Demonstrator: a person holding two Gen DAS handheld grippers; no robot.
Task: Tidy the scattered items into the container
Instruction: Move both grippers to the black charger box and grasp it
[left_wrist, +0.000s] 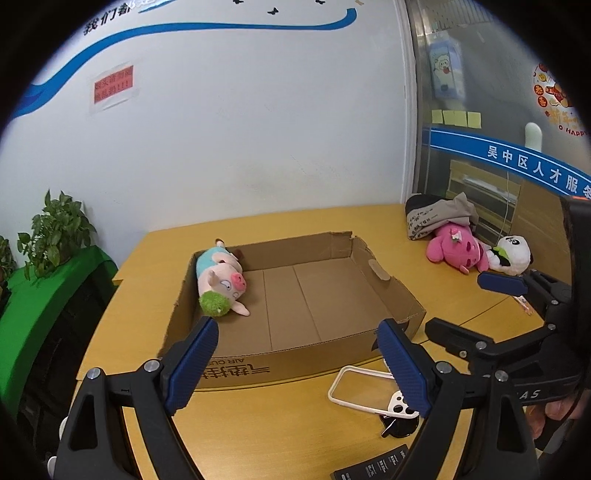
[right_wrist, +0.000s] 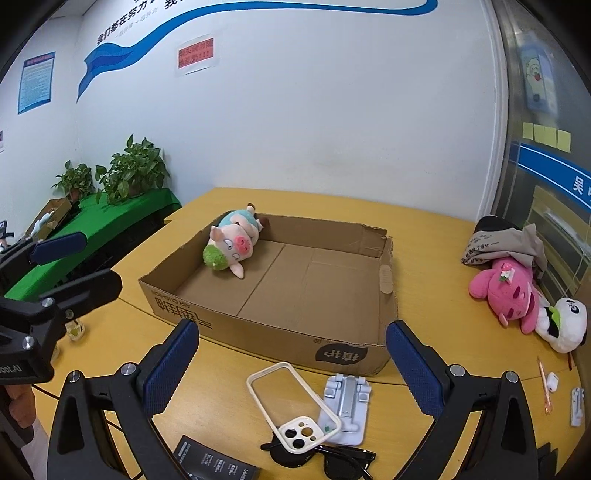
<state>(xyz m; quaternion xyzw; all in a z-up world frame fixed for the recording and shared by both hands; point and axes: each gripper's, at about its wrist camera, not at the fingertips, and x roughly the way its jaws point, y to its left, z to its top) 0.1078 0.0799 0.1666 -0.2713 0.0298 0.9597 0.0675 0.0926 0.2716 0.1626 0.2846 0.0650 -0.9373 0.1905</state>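
Note:
An open cardboard box (left_wrist: 402, 295) (right_wrist: 384, 295) sits on the yellow table, with a pig plush (left_wrist: 221, 280) (right_wrist: 232, 240) lying in its far left corner. A clear phone case (right_wrist: 291, 402) (left_wrist: 354, 387), a white phone stand (right_wrist: 345, 402) and black sunglasses (right_wrist: 332, 459) lie in front of the box. My left gripper (left_wrist: 295, 365) hangs open over the box's near wall with nothing in it. My right gripper (right_wrist: 291, 365) is open above the phone case, also holding nothing. A pink plush (right_wrist: 509, 291) (left_wrist: 454, 251) and a panda plush (right_wrist: 565, 325) (left_wrist: 513, 254) lie at the far right.
Folded clothes (right_wrist: 498, 240) lie behind the pink plush by the glass wall. Small white items (right_wrist: 576, 402) and an orange pen (right_wrist: 545, 387) lie at the right edge. A black booklet (right_wrist: 210, 461) is at the front. Potted plants (right_wrist: 133, 170) stand on a green shelf to the left.

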